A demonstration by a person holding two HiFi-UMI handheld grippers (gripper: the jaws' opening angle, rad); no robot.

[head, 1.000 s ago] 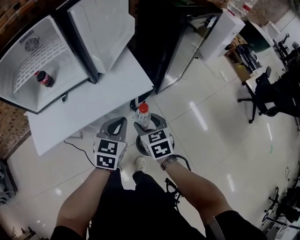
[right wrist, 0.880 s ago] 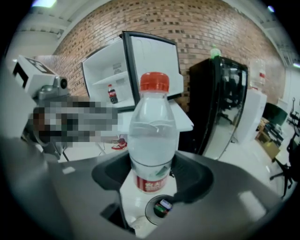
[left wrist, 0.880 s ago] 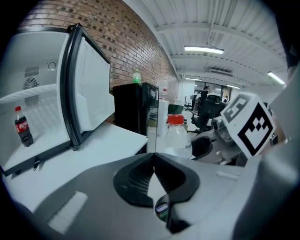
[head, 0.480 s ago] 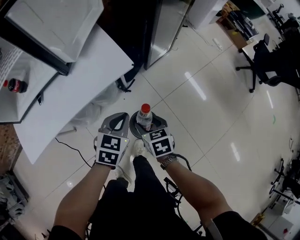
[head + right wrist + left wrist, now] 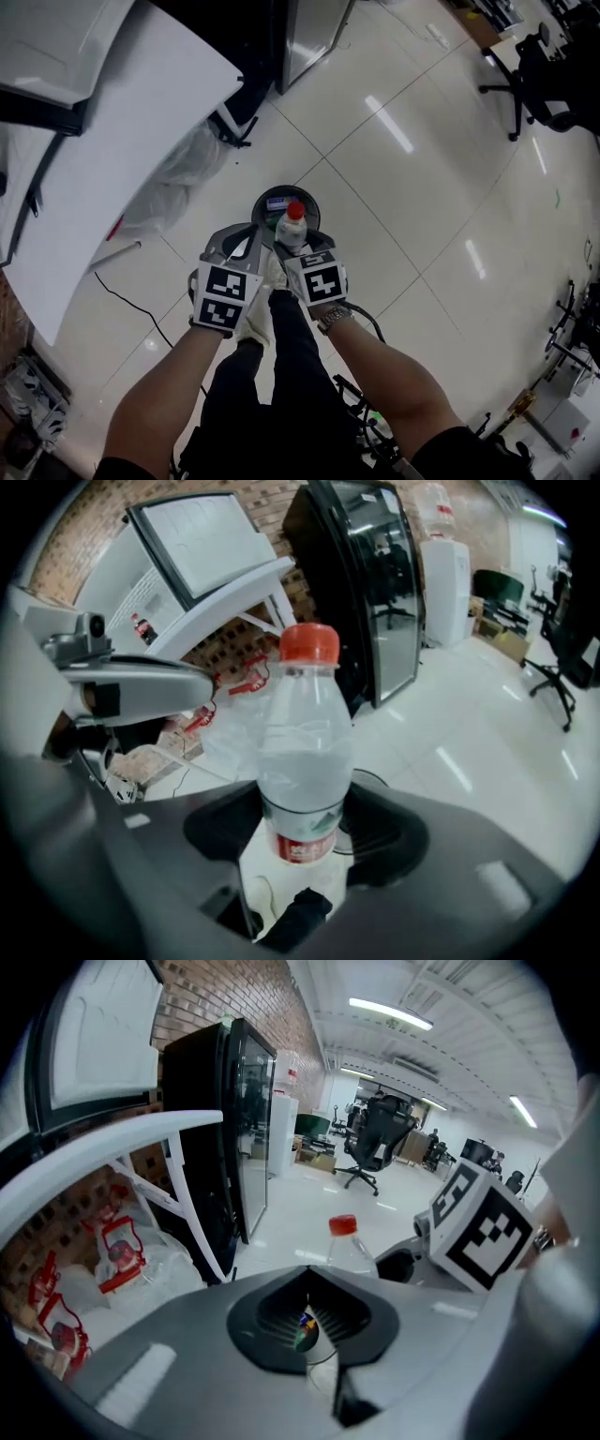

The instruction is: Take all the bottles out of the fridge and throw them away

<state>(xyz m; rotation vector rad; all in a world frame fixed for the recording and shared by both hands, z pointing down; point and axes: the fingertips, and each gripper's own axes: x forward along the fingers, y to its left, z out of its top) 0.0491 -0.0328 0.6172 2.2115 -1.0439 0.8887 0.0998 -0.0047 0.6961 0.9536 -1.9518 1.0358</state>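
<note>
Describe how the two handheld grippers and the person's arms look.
Both the left gripper and right gripper have wide grey jaws with a scooped, ribbed dark hollow inside. Each carries a white cube printed with black square markers. The forearms are uncovered up to short dark sleeves. A metal-band wristwatch sits on the right wrist.
</note>
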